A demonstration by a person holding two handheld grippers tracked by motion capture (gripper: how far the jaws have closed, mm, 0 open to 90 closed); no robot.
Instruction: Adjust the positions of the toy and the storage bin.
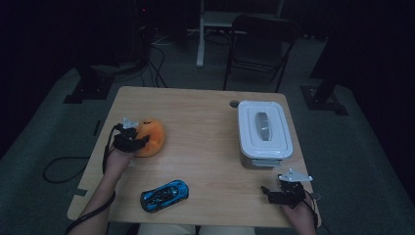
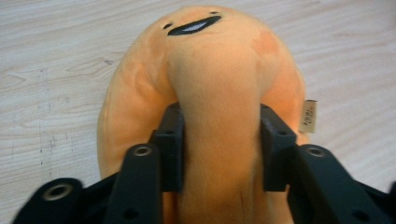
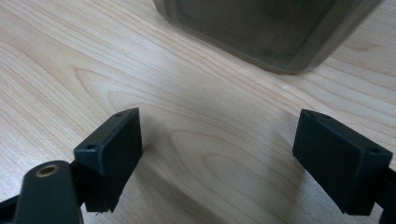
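High view: wooden table (image 1: 205, 122), dark carpeted room.

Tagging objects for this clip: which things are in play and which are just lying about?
In play:
- orange plush toy, clamped by the left gripper

Lying about:
- blue toy car
- white lidded box
- right gripper, open over bare table

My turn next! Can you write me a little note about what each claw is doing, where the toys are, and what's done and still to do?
Left claw: shut on the orange plush toy, pinching a fold of it; toy sits at the table's left side.
Right claw: open, holding nothing, low over the table by the white lidded box.
Blue toy car: near front edge, untouched.
Done: plush gripped.
Left: probably lift the plush; the box lid is on.
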